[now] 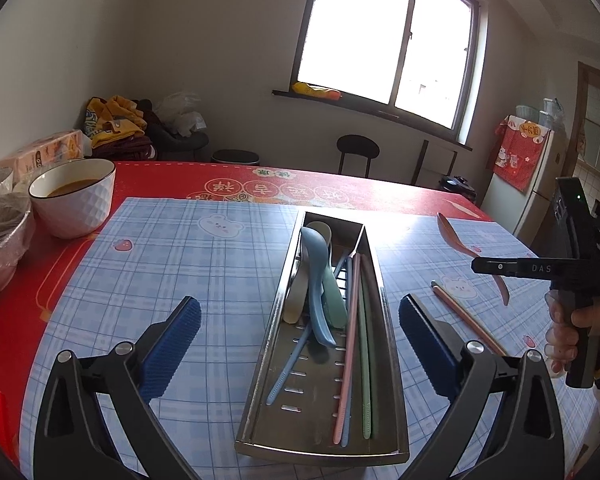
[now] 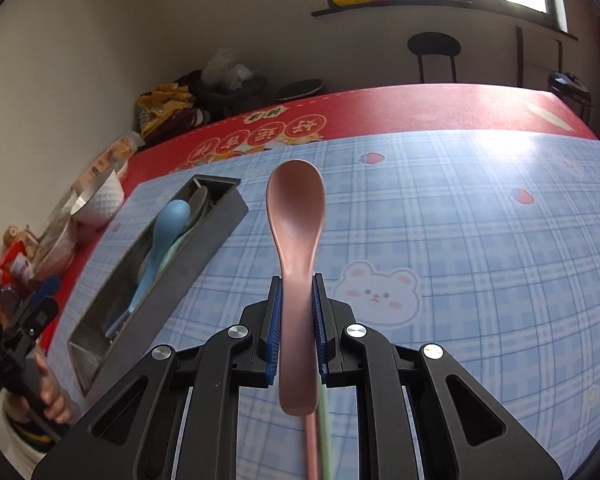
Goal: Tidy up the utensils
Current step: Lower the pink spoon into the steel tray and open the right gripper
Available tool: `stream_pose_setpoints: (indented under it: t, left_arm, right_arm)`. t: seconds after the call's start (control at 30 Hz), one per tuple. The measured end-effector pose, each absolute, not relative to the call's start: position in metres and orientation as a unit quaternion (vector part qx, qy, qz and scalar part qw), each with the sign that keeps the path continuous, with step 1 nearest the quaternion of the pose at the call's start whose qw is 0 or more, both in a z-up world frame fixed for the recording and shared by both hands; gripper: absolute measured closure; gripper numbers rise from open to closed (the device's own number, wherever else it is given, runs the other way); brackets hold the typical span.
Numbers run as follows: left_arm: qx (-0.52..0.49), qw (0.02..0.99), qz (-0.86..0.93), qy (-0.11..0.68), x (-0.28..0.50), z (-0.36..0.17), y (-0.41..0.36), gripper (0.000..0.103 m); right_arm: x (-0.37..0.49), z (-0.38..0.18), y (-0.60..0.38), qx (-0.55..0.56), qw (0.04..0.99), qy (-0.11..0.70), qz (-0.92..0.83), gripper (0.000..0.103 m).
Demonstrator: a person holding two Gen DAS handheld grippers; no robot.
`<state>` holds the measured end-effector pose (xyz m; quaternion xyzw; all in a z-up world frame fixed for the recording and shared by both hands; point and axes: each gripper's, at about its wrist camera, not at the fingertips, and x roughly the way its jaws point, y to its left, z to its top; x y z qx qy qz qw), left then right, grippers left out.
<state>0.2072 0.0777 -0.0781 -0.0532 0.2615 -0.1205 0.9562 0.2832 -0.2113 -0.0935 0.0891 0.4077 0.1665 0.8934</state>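
The brown spoon [image 2: 296, 236] is in my right claw [image 2: 296, 292], lifted over the blue checked mat [image 2: 460, 240] in the middle of the frame. The pads are closed on its handle, just under the bowl. Its long axis runs along my fingers: the bowl points away from me toward the top of the frame, the handle end comes back toward the camera.

I think the risk is here: the grip is on a narrow, smooth handle and the heavy bowl stands far out, so the spoon could swing or slip if I tilt too fast. Also it does not lie parallel to the metal tray [image 2: 220, 232] at the left of the frame, so it may catch on the rim or the blue spoon [image 2: 168, 224].

My left claw [image 1: 300, 320] is wide open and holds nothing, above the tray. A pair of chopsticks [image 1: 468, 320] lies on the bench at the right.
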Motion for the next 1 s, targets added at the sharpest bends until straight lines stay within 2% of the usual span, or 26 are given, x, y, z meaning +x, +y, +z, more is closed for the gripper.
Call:
stream_pose_setpoints:
  t: [0.33, 1.0]
  left_arm:
    - [-0.09, 0.954, -0.094, 0.27, 0.211, -0.081, 0.098, 0.006]
    - [-0.093, 0.952, -0.095, 0.277, 0.214, -0.082, 0.098, 0.006]
  right_arm:
    - [0.322, -0.083, -0.116, 0.056, 0.872, 0.443, 0.2, 0.089]
    - [0.343, -0.103, -0.092, 0.131, 0.846, 0.478, 0.196, 0.087]
